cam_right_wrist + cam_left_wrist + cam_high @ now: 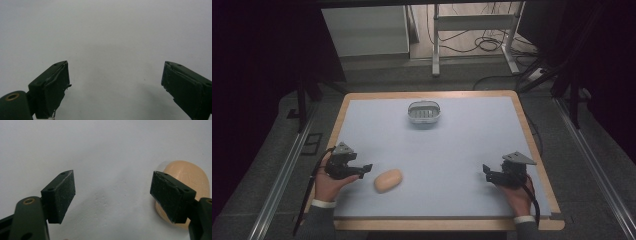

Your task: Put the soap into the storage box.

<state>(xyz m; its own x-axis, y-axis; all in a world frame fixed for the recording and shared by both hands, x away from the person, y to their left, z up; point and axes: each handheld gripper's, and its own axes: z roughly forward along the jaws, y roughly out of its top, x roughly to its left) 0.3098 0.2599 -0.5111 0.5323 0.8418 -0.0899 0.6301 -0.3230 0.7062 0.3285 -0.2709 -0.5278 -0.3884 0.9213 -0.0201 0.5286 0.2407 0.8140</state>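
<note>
While both pairs of fingers are held apart and empty, the tan soap bar (pixel 388 180) is seen near the worktop's (pixel 472 150) front edge, just beside the left gripper (pixel 362 170), its long axis slanted toward the fingers; the right gripper (pixel 488 171) is well apart.

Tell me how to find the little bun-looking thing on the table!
Look at the big pale blue table, then at its near left part, where the left gripper is. Just past that gripper's tips lies a smooth, tan, oval lump. The grey dish sits far off at the back.
</note>
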